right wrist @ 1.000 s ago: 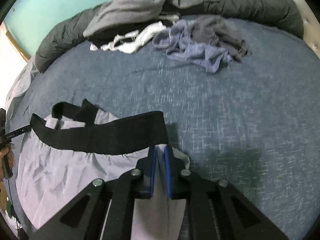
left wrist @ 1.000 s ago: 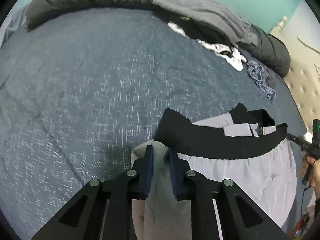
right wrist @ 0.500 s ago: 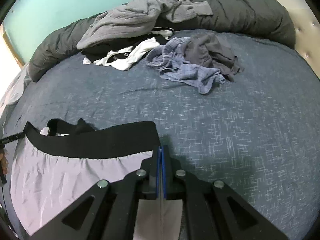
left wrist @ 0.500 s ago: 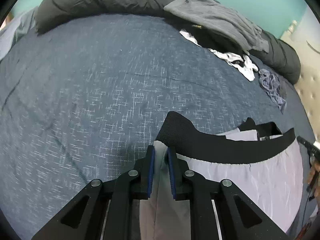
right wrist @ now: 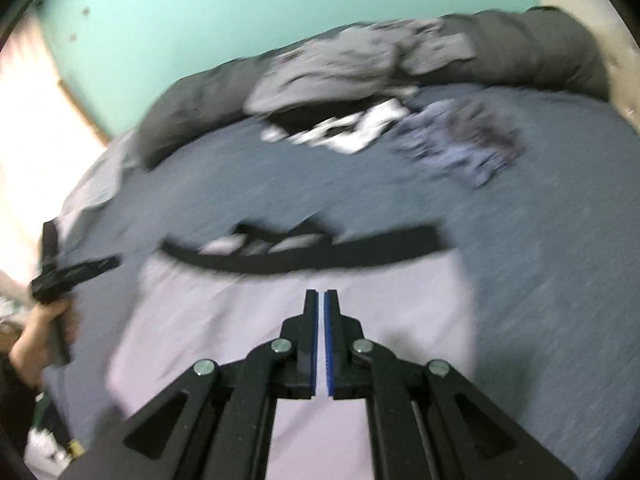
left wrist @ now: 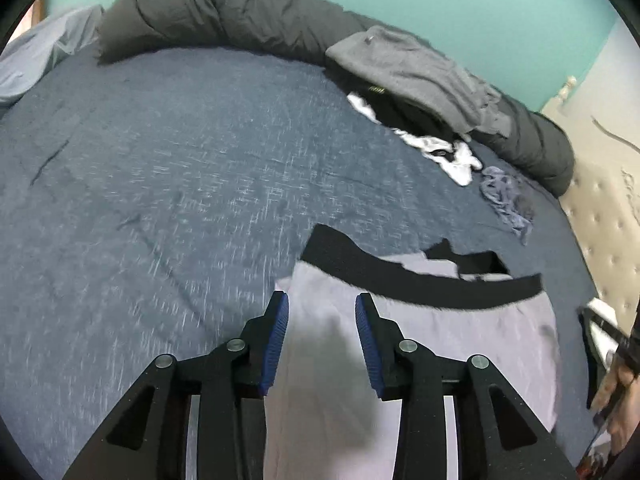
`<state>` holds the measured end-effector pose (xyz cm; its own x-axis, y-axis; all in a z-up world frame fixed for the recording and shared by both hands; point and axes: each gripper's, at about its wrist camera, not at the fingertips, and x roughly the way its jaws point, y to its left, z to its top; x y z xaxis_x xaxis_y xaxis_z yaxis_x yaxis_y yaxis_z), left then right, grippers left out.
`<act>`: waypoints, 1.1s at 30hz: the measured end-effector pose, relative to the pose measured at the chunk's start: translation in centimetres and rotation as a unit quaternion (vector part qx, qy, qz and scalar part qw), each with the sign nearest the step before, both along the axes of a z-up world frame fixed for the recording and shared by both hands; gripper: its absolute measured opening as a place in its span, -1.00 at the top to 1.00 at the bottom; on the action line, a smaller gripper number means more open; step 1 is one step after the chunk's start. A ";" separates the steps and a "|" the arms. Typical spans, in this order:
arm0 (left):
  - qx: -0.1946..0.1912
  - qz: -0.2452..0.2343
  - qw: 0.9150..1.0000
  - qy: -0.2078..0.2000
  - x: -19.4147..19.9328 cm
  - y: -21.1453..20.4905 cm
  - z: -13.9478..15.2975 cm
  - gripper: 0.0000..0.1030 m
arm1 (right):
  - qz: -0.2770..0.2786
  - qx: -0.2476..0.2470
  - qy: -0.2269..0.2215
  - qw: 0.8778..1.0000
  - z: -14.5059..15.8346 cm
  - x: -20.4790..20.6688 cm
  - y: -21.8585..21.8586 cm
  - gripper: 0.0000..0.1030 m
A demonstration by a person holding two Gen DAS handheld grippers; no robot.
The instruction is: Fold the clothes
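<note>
On the blue bedspread point(left wrist: 168, 184) below me lie the pale grey shorts point(left wrist: 460, 344), spread flat, black waistband point(left wrist: 400, 276) toward the far side and a bit of it curled over at the middle. Left gripper point(left wrist: 320, 340): blue pads now stand wide apart with nothing between them, hovering over the left edge of the shorts. Half a second back those same pads were pinched on a fold of the grey cloth, so I have just let go on this side. Right gripper point(right wrist: 321, 336): fingers drawn together to a hairline gap; no cloth shows between them, where a second ago the corner of the shorts stood in that gap. The right view is smeared with motion, so that hand is travelling; its tips now point at the middle of the cloth, not the right corner. Read: both corners released, garment laid out on the bed. That fits a spread-and-flatten step just ended; whether a fold is already in the cloth I cannot tell. Far side of the bed holds a heap of other clothes point(left wrist: 420, 80) against a dark rolled duvet point(left wrist: 224, 12), well apart from the shorts.
</note>
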<state>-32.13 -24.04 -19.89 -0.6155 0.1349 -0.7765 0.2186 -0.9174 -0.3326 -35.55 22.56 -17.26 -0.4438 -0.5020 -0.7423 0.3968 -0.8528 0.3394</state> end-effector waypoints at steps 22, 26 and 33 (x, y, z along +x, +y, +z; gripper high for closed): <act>0.103 0.016 0.993 0.054 16.8 4.0 -4.8 0.10 | -0.020 0.029 -0.123 0.992 -10.7 11.8 -11.7 0.96; 0.103 0.012 0.992 0.066 17.1 3.6 -5.3 0.09 | -0.020 0.045 -0.130 0.990 -12.0 11.2 -12.4 0.96; 0.113 0.015 0.991 0.071 17.2 2.6 -5.4 0.09 | -0.029 0.044 -0.101 0.993 -9.1 13.1 -11.4 0.95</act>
<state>-14.93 -21.43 -25.29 -0.7229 0.2762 -0.6333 0.1802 -0.8095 -0.5588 -22.44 11.18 -26.36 -0.3083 -0.4083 -0.8592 0.2770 -0.9026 0.3295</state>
